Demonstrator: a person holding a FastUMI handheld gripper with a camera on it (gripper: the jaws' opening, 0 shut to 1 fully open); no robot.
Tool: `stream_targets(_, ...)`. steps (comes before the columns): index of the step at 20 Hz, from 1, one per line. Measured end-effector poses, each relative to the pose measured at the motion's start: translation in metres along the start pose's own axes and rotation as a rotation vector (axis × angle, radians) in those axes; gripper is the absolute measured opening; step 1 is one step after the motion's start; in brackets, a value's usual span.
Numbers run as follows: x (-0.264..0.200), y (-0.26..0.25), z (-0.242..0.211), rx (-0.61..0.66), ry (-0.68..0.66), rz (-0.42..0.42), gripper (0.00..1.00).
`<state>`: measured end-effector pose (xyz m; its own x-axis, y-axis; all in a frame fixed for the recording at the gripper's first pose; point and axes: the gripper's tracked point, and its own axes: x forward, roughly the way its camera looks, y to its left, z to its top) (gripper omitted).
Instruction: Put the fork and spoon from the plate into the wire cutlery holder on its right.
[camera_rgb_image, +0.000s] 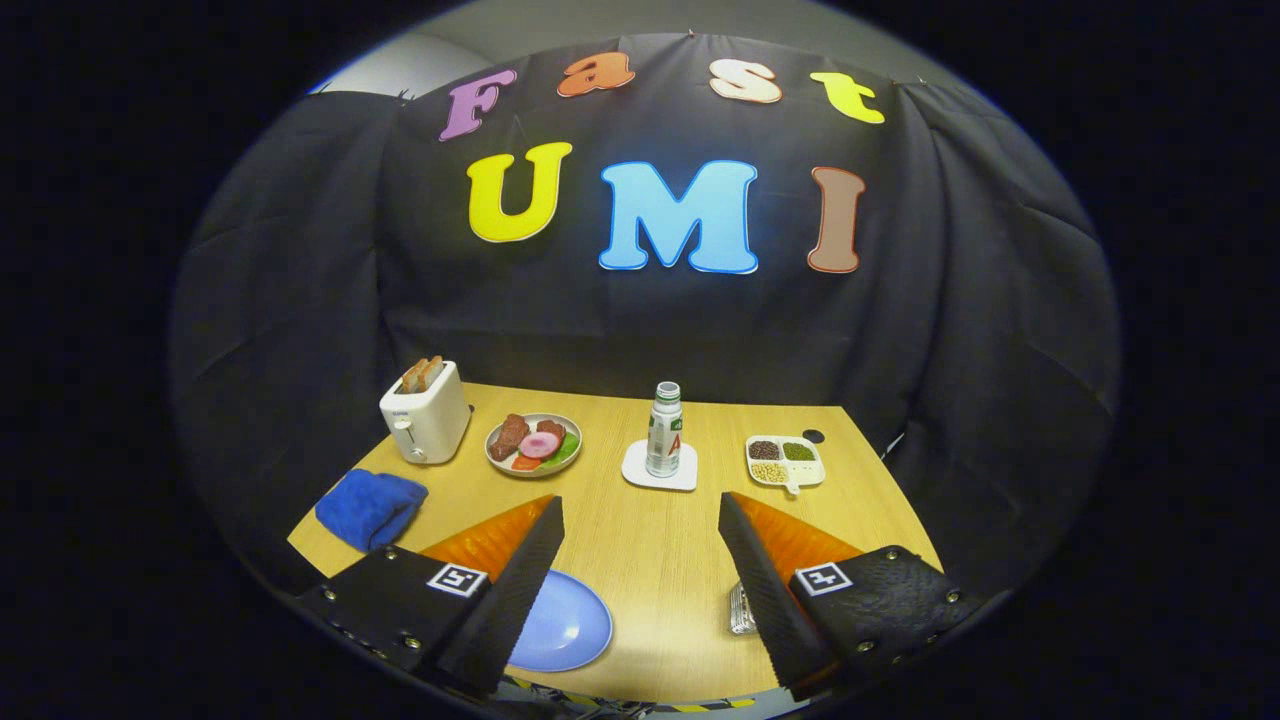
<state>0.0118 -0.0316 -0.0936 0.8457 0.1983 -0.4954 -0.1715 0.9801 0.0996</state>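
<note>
My gripper (640, 520) hangs open above the near part of a wooden table (650, 540), with nothing between its fingers. A light blue plate (565, 625) lies just inside the left finger (525, 585), which covers part of it. I cannot make out a fork or spoon on the part of the plate that shows. A small piece of the wire cutlery holder (741, 607) peeks out beside the right finger (765, 590), which hides most of it.
Beyond the fingers stand a white toaster (426, 418) with bread, a plate of toy food (534, 444), a bottle (664, 430) on a white coaster, and a divided dish of beans (785, 461). A blue cloth (370, 508) lies at the left edge.
</note>
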Motion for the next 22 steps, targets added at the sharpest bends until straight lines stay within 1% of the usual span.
stream_targets(2, -0.005, 0.006, 0.012, -0.005, -0.065, -0.011, 0.96)
stream_targets(5, -0.012, 0.011, 0.036, -0.022, -0.190, -0.071, 0.96)
stream_targets(6, -0.017, 0.018, 0.045, -0.050, -0.240, -0.063, 0.96)
stream_targets(7, -0.021, 0.029, 0.059, -0.087, -0.302, -0.034, 0.96)
stream_targets(9, -0.025, 0.052, 0.079, -0.094, -0.405, 0.016, 0.96)
stream_targets(10, -0.026, 0.058, 0.081, -0.078, -0.421, 0.019, 0.96)
stream_targets(14, -0.026, 0.075, 0.068, -0.093, -0.363, 0.017, 0.96)
stream_targets(18, -0.026, 0.097, 0.071, -0.088, -0.364, 0.060, 0.96)
stream_targets(22, -0.028, 0.112, 0.071, -0.075, -0.375, 0.078, 0.96)
